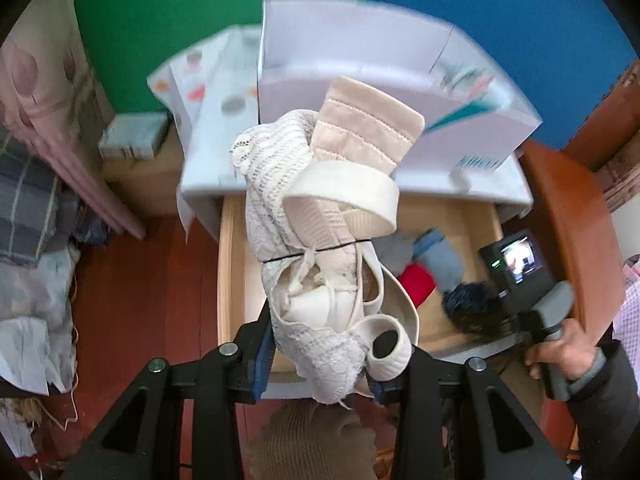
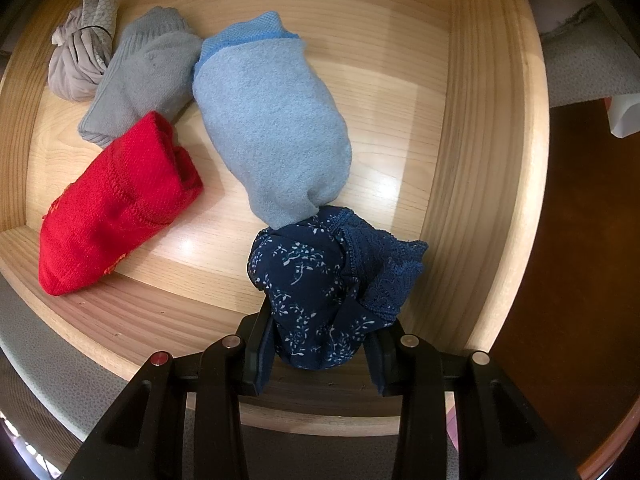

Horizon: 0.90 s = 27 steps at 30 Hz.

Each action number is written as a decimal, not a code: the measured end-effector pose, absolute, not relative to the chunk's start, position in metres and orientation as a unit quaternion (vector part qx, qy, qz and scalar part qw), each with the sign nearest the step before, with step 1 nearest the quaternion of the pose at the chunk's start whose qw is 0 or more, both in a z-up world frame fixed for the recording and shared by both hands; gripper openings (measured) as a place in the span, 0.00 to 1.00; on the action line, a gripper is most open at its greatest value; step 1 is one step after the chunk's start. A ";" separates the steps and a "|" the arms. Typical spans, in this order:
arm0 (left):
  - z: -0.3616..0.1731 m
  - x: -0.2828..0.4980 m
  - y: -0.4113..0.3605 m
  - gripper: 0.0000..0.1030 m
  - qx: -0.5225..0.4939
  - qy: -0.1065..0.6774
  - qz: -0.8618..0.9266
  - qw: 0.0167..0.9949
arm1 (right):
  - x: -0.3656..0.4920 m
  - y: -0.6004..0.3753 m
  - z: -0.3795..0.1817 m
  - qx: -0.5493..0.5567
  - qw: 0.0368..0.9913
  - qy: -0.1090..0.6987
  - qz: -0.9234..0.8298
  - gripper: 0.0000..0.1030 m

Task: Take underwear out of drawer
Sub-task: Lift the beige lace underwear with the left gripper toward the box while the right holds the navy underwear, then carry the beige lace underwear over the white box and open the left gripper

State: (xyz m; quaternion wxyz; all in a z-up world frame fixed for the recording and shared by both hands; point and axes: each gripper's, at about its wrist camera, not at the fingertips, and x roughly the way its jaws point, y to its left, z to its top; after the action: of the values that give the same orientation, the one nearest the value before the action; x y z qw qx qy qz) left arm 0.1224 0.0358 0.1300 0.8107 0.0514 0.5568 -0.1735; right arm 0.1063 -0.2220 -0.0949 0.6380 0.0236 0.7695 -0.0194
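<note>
The left gripper (image 1: pixel 320 364) is pinched on a white lace bra (image 1: pixel 316 248); the garment stands bunched between the jaws and rises clear above the open drawer (image 1: pixel 230 248), with a cream hook-band (image 1: pixel 366 124) and a loop of elastic strap (image 1: pixel 344 196) flopping outward at the far end; the surroundings in this view are blurred. The right gripper (image 2: pixel 320 356) is pinched on a navy floral underwear (image 2: pixel 320 280) with a lace edge; that piece is low in the drawer's near right corner (image 2: pixel 452 200), and whether it touches the drawer floor cannot be told. In the left wrist view the right-hand tool is seen in a person's hand (image 1: pixel 568 348) at the drawer's right end.

Remaining in the drawer: a red knit piece (image 2: pixel 116 208), a light blue bundle (image 2: pixel 268 128) touching the navy one, a grey bundle (image 2: pixel 140 80), and a small taupe bundle (image 2: pixel 82 52) at the back left.

Handling, as judged: all pieces are light, soft and limp; none is fragile, though lace may snag on a jaw edge; the bra's loose straps and band can catch the drawer rim or trail. A hold across the thick bunched middle looks soundest; a thin edge or single strap would slip or unroll. Both present grips are mid-bunch and appear adequate.
</note>
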 end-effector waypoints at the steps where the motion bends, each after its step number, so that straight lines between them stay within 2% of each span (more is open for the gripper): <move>1: 0.140 0.121 0.036 0.36 0.050 0.547 -0.176 0.817 | 0.106 -0.222 -0.095 0.025 0.638 0.769 -0.020 0.34; 8: 0.211 0.128 0.031 0.36 0.030 0.459 -0.184 0.868 | 0.106 -0.227 -0.094 0.041 0.639 0.768 -0.025 0.34; 15: 0.254 0.173 0.010 0.36 0.020 0.365 -0.171 0.915 | 0.106 -0.233 -0.094 0.043 0.637 0.769 -0.025 0.34; 20: 0.254 0.217 -0.017 0.36 0.040 0.362 -0.182 0.913 | 0.108 -0.233 -0.094 0.045 0.638 0.769 -0.027 0.34; 27: 0.221 0.263 -0.053 0.37 0.067 0.386 -0.182 0.902 | 0.106 -0.236 -0.095 0.050 0.640 0.767 -0.027 0.35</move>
State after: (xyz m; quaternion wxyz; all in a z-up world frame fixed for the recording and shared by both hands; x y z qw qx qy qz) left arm 0.2629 -0.0528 0.2211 0.9017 0.0672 0.3864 -0.1821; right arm 0.1061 -0.2357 -0.0951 0.6396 0.0499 0.7666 -0.0269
